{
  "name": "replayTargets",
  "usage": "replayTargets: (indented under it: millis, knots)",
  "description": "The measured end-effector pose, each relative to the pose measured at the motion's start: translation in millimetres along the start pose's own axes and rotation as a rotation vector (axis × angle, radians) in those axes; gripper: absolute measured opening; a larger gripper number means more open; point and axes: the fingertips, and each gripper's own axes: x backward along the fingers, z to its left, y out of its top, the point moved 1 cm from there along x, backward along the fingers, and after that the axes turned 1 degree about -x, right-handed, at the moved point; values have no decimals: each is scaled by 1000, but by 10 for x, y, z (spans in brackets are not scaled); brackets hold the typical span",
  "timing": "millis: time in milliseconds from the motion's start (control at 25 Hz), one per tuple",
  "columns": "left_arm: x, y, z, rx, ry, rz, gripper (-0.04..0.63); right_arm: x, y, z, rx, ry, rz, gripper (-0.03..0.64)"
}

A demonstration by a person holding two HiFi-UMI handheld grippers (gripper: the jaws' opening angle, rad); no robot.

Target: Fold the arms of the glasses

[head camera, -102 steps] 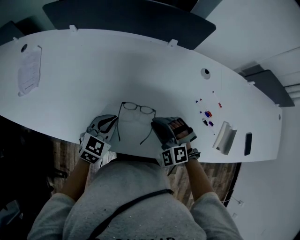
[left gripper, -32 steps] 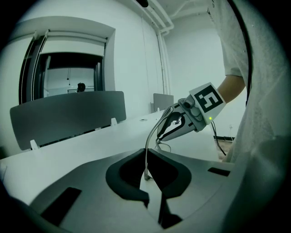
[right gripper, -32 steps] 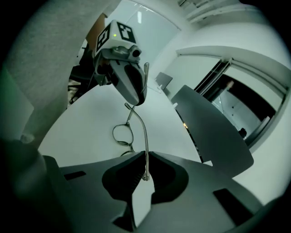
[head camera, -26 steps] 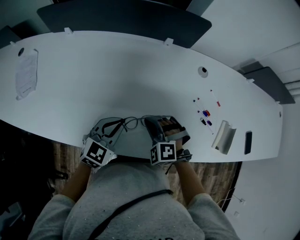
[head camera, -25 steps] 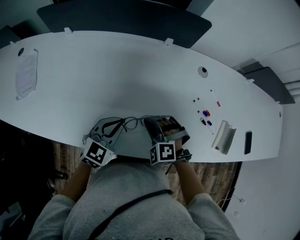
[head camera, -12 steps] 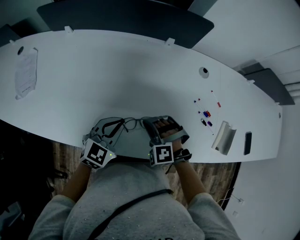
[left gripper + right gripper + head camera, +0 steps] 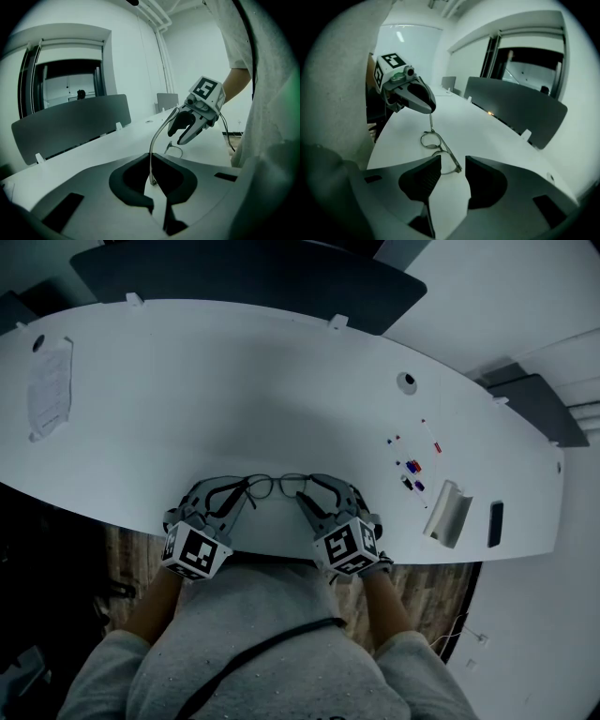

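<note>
Thin dark-framed glasses (image 7: 277, 486) lie near the table's front edge between my two grippers. The left gripper (image 7: 241, 489) is shut on the glasses' arm (image 7: 156, 138), which rises out of its jaws in the left gripper view. My right gripper (image 7: 307, 497) has just been opening. In the right gripper view its jaws (image 7: 452, 164) stand apart, with the near end of the frame (image 7: 440, 151) in the gap and no pad pressing on it. A thin bar lies along the lenses there. The left gripper (image 7: 417, 98) holds the far end.
The white table (image 7: 234, 381) curves away ahead. A paper sheet (image 7: 49, 385) lies far left. Small coloured items (image 7: 412, 470), a grey holder (image 7: 445, 514) and a dark phone-like slab (image 7: 496, 525) lie at the right. Dark chair backs (image 7: 253, 277) stand behind the table.
The right gripper has rolled, its marker cube swinging right, and its jaws have opened off the glasses' right end. The left gripper has kept still, gripping the arm.
</note>
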Motion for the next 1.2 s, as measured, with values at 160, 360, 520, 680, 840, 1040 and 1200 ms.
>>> replayTargets:
  millis: [160,360,520,680,840,1040,1200]
  knots:
    - [-10,-1,16,3,-7,6,28,-53,-240,-47,-165,43,31,152]
    - [-47,34,1,-27,-22,11,28,-118,-266,-92,-233,21,23,85]
    - [-115,53,-41,-63,-39,15,28,-110,-265,-93,-207,-1,24,40]
    - [-219,67,-77,-71,-46,14,28,-103,-270,-77,-194,-3,23,40]
    - [-354,59,-158,-110,-73,37,29,-105,-273,-56,-177,1,10,40]
    - [-495,16,-263,-220,-90,96,32,-98,-265,-54,-166,4,8,40]
    - [-565,-17,-307,-276,-103,129,32,11,-214,-109,-141,-22,-25,40]
